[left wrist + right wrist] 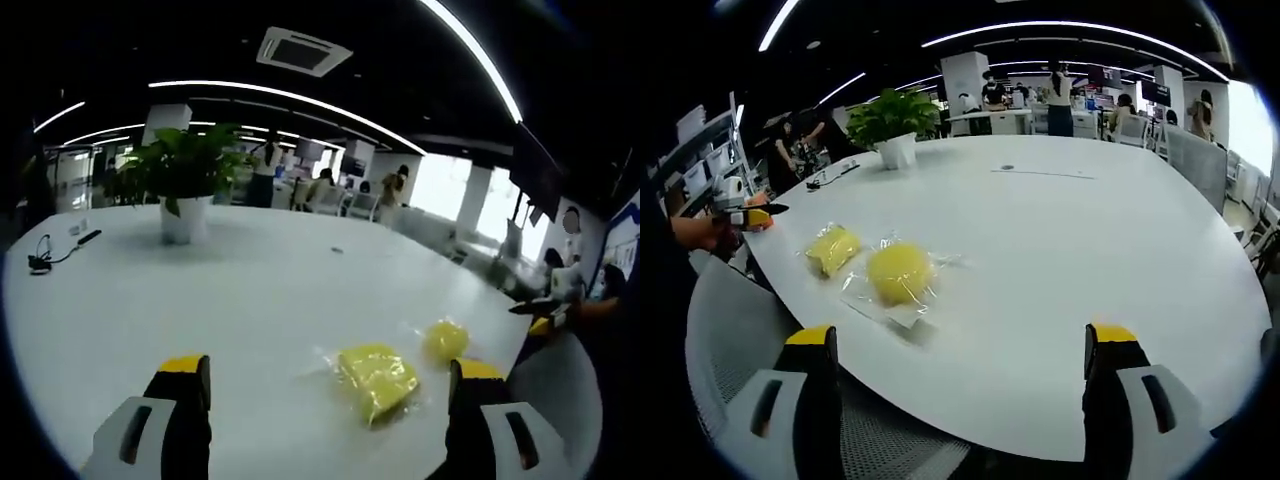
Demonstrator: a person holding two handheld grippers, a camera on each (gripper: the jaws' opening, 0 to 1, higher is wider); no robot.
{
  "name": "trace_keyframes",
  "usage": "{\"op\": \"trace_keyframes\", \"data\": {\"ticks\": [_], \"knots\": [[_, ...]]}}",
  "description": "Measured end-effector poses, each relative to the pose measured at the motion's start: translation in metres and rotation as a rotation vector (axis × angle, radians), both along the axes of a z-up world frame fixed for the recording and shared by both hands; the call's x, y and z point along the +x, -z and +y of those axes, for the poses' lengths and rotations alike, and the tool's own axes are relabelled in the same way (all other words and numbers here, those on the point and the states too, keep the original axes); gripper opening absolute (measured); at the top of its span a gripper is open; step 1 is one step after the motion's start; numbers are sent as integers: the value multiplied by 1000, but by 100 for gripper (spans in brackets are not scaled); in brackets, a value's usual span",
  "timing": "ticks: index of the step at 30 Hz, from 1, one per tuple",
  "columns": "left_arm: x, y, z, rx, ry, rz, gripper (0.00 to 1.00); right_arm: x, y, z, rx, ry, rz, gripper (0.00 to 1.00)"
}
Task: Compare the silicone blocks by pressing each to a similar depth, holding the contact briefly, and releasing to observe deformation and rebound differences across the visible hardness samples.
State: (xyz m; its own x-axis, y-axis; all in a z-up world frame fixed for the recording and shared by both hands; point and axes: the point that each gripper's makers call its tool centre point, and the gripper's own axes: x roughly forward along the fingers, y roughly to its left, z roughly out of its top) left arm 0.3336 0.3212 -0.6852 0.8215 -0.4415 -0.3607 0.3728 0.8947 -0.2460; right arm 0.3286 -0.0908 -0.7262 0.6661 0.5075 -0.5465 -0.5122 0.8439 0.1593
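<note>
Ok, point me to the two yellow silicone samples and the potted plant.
Blocky yellow sample (377, 377), left gripper view, middle of its top face.
Round yellow sample (900, 272), right gripper view, centre of its dome.
Potted plant (183, 218), left gripper view, white pot's front.

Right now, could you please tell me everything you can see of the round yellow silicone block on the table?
The round yellow block is a domed, puck-like piece, matte and soft-looking. It is sealed in a clear, crinkled plastic bag whose edges spread flat around it. It lies on the white table near the edge, beside the squarer yellow block, apart from it. In the left gripper view it sits farther off. Neither claw touches it.
</note>
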Motion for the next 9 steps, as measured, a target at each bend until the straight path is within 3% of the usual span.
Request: {"op": "trace_keyframes", "data": {"ticks": [9], "knots": [[4,-6,-2,24,29,-20,100,-2,0,-3,11,15,1,96]]}}
